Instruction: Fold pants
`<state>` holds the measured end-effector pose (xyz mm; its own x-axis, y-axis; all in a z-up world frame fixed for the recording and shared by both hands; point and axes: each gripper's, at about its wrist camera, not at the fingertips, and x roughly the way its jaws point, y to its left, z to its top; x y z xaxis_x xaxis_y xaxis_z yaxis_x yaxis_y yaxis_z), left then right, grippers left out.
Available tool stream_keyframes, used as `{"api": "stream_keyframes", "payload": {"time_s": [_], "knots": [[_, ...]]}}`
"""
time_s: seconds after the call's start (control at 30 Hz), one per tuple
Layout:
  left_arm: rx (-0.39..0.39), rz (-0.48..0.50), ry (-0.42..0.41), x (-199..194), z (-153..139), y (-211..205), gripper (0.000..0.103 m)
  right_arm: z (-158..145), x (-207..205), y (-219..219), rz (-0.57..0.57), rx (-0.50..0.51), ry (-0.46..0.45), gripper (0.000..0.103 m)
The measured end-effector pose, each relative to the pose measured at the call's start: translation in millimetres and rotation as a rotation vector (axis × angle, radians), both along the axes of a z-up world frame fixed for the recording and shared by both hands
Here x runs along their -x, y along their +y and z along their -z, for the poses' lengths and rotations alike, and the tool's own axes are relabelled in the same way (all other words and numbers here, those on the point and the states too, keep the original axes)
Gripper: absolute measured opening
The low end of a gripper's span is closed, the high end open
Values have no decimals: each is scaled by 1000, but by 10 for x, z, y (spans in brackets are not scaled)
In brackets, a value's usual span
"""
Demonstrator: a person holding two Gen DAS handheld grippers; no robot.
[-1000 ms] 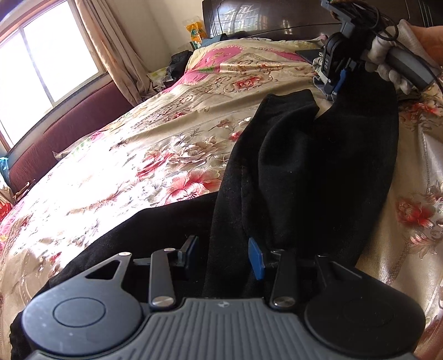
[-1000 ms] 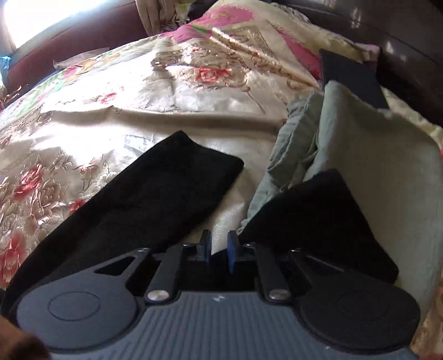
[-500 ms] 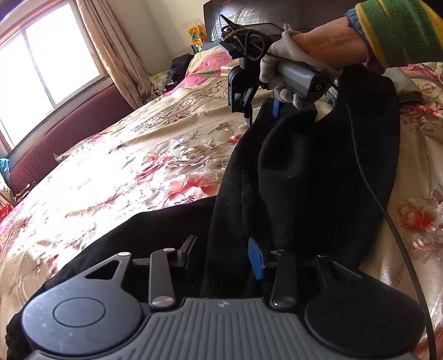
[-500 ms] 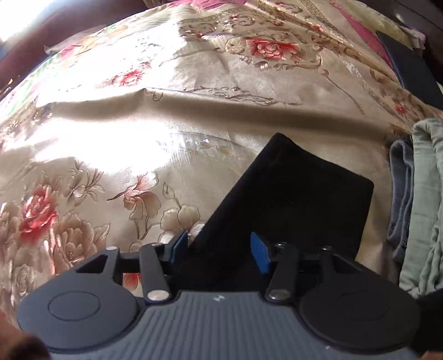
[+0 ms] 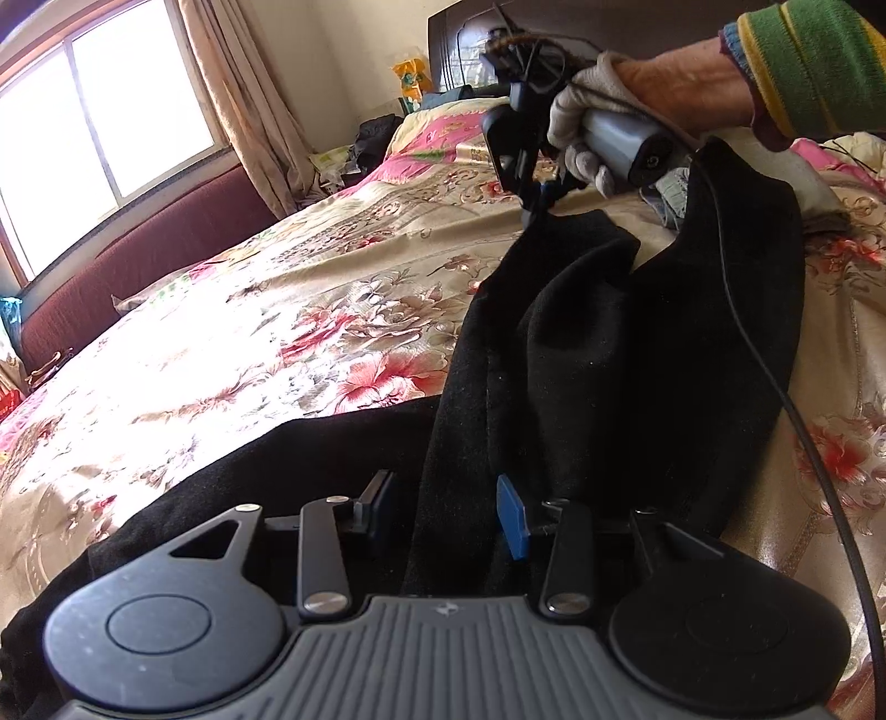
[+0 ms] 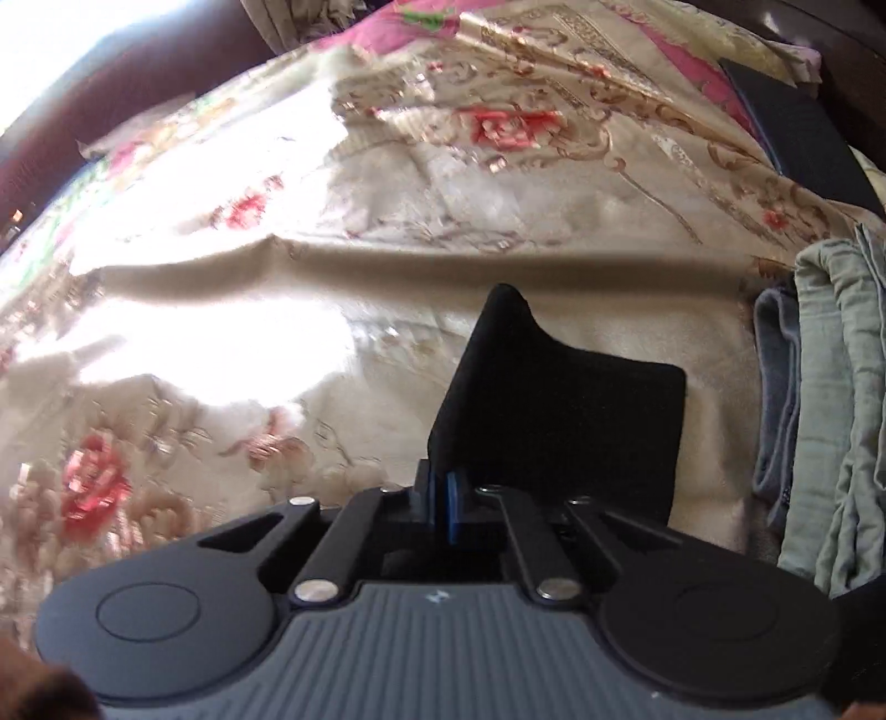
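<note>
Black pants (image 5: 598,354) lie lengthwise on a floral bedspread (image 5: 249,343). My left gripper (image 5: 446,512) is open low over the near end, with a raised fold of the black cloth running between its blue pads. My right gripper (image 6: 440,501) is shut on the far leg's hem (image 6: 554,410), whose corner stands up off the bed. In the left wrist view the right gripper (image 5: 534,207) pinches that hem at the far end, held by a gloved hand.
Folded grey-green clothes (image 6: 830,399) lie to the right of the hem. A dark headboard (image 5: 581,33) stands at the far end. A window (image 5: 105,122), curtain and maroon bench run along the left. A cable (image 5: 775,399) trails over the pants.
My right gripper let go of the right leg, moved left to the other leg's hem, opened over it, then shut on it and lifted its corner. My left gripper stayed open in place.
</note>
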<state>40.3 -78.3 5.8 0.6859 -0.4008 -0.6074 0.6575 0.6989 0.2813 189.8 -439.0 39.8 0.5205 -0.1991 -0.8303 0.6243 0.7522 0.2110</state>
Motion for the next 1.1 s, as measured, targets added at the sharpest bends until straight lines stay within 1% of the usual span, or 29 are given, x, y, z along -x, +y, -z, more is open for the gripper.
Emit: {"api": "stream_keyframes", "payload": {"time_s": [0.1, 0.17, 0.27, 0.33, 0.37, 0.43, 0.5, 0.53, 0.57, 0.63, 0.7, 0.73, 0.77, 0.8, 0.83, 0.87, 0.9, 0.97, 1.1], "knots": [[-16, -32, -51, -46, -113, -1, 54, -463, -21, 68, -43, -82, -168, 4], [-1, -63, -79, -73, -258, 25, 54, -826, -62, 162, -90, -114, -282, 4], [39, -95, -170, 23, -531, 33, 54, -1393, -2, 334, -156, -130, -463, 4], [66, -78, -224, 162, -656, -18, 56, -1705, 131, 404, -187, -150, -570, 4], [83, -57, -234, 236, -690, -64, 59, -1826, 224, 432, -202, -158, -618, 4], [111, -3, -227, 346, -693, -198, 63, -2007, 485, 451, -225, -183, -710, 4], [101, 48, -190, 418, -590, -403, 64, -2075, 808, 431, -234, -191, -785, 4], [88, 73, -170, 448, -521, -487, 64, -2046, 1021, 359, -220, -186, -813, 4], [69, 103, -149, 504, -430, -586, 64, -1966, 1212, 279, -192, -185, -820, 4], [40, 151, -118, 611, -302, -706, 64, -1635, 1654, -5, -93, -192, -788, 4], [13, 193, -75, 698, -198, -783, 64, -1182, 2045, -310, 30, -168, -704, 4], [-3, 209, -57, 724, -154, -810, 64, -857, 2233, -517, 117, -156, -624, 4], [-32, 229, -43, 778, -95, -855, 64, -560, 2377, -681, 189, -163, -551, 4], [-59, 243, -39, 813, -60, -886, 64, -284, 2511, -823, 245, -190, -503, 4], [-86, 257, -35, 850, -33, -913, 64, -82, 2634, -912, 282, -220, -485, 4], [-105, 267, -30, 866, -12, -941, 64, 61, 2712, -957, 300, -249, -488, 4], [-123, 275, -26, 874, 1, -963, 64, 151, 2806, -971, 307, -269, -500, 4], [-152, 284, -29, 884, 6, -1016, 64, 177, 2860, -932, 291, -267, -527, 4], [-174, 288, -56, 845, 0, -1131, 65, -34, 2807, -908, 241, -262, -612, 4]]}}
